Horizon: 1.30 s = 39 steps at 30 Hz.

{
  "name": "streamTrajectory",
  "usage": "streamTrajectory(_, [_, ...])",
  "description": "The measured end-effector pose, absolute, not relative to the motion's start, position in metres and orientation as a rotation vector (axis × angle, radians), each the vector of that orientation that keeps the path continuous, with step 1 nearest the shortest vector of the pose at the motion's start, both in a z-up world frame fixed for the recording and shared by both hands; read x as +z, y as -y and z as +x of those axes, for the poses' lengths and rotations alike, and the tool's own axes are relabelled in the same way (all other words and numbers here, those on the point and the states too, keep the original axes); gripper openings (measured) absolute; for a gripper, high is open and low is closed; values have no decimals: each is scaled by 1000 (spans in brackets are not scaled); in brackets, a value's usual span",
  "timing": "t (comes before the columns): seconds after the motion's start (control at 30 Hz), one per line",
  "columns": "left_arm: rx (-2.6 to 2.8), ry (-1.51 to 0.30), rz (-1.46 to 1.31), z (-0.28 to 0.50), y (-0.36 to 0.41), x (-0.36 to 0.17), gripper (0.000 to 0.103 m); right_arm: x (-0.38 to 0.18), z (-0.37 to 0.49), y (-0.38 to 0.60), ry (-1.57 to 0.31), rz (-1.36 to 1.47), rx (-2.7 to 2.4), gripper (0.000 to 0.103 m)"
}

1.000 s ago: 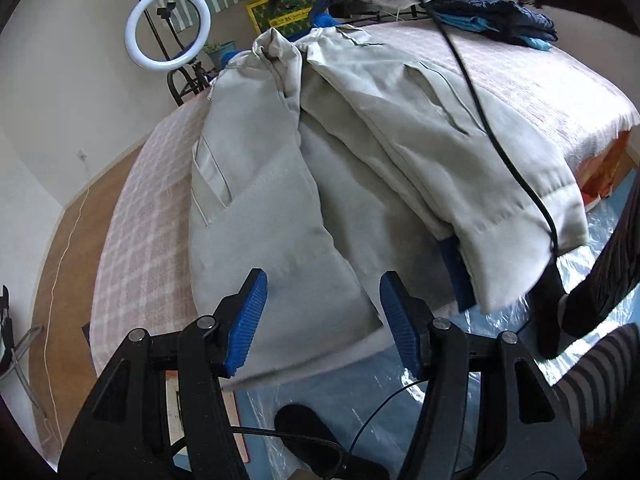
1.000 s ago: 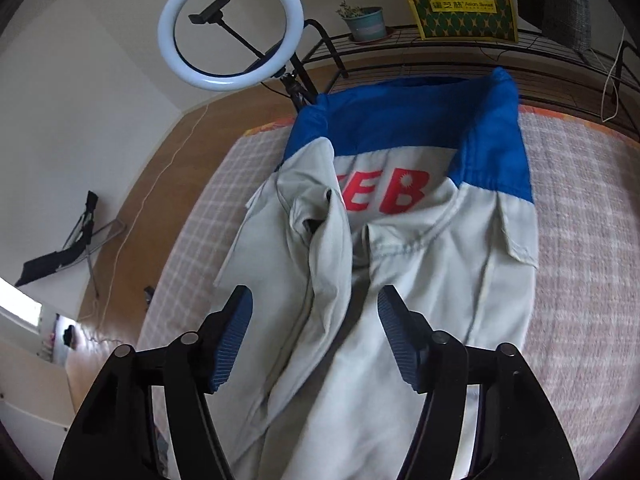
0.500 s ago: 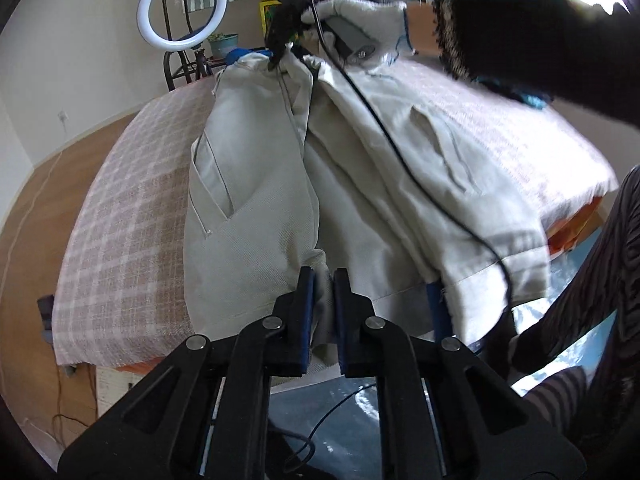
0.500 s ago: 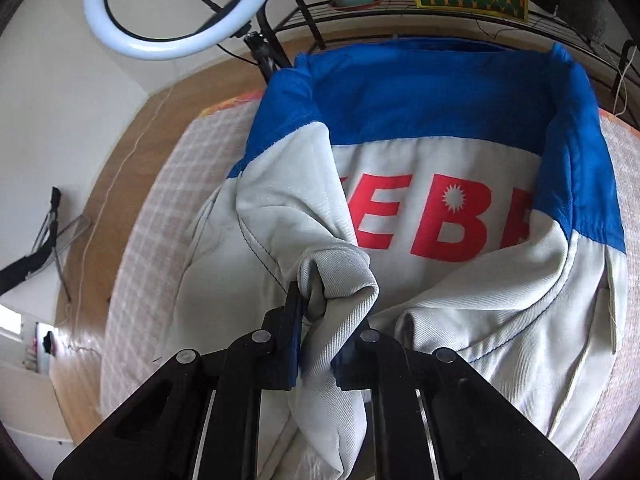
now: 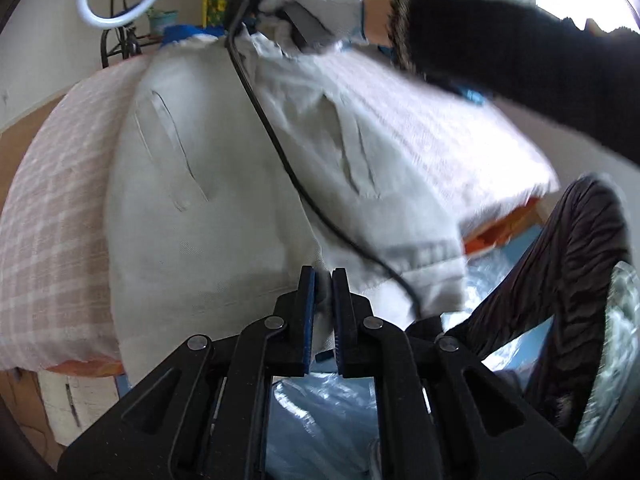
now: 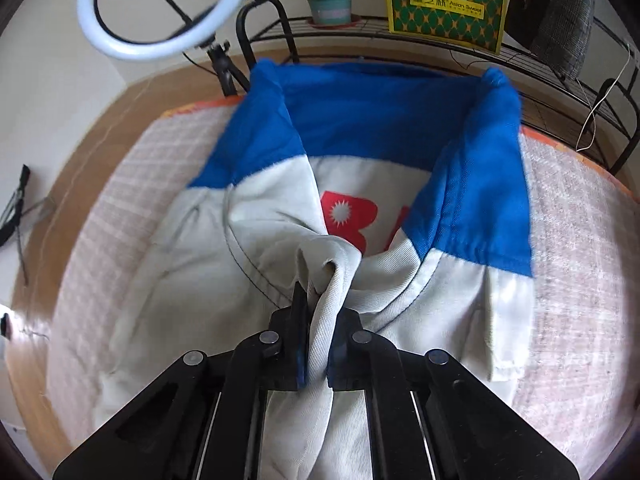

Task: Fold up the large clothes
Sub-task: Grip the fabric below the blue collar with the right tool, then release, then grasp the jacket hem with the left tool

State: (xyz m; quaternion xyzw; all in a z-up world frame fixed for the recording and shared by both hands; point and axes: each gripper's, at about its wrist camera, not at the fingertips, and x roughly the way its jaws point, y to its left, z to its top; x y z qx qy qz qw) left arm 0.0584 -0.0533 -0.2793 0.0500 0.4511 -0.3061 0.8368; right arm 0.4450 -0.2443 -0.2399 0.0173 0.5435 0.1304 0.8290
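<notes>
A large grey jacket (image 5: 208,208) lies spread across a bed (image 5: 52,216) covered in a pink-and-white checked sheet, its hem hanging over the near edge of the bed. The left gripper (image 5: 323,280) has its blue-padded fingers (image 5: 307,300) pinched narrowly on the jacket's bottom hem, a sliver of grey cloth showing between them. At the far end of the bed, the person's gloved right hand (image 5: 320,4) holds the other tool at the jacket's collar, a black cable (image 5: 280,152) trailing from it down across the cloth. Seen from the right wrist, the right gripper (image 6: 318,320) has its fingers (image 6: 299,316) closed on a bunched fold of grey fabric near the collar, just below the jacket's blue yoke (image 6: 360,120) and red lettering (image 6: 348,220) on the lining. A ring light (image 6: 160,8) stands beyond the head of the bed, beside a black wire shelf (image 6: 440,36) carrying a potted plant (image 6: 330,2) and a yellow-green box (image 6: 444,0). The person's dark striped trouser leg (image 5: 560,288) stands by the foot of the bed.
</notes>
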Motion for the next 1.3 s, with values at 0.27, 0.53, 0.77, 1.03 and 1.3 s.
streamTrajectory(0.27, [-650,-1016,98,44,25,-261,6,-200,422,287,-1087,105,358,32])
streamTrajectory(0.53, [-515,-844,130,80,-6,-213,7,-192,383,366,-1059,176,206,51])
streamTrajectory(0.77, [-439,-828,159,165,8,-226,7,-228,415,379,-1121,307,209,55])
streamTrajectory(1.03, [-391,-1004,191,206,15,-300,7,-248,428,361,-1128,154,129,16])
streamTrajectory(1.3, [-457,-940,100,171,3,-276,7,-199,373,369,-1053,188,190,21])
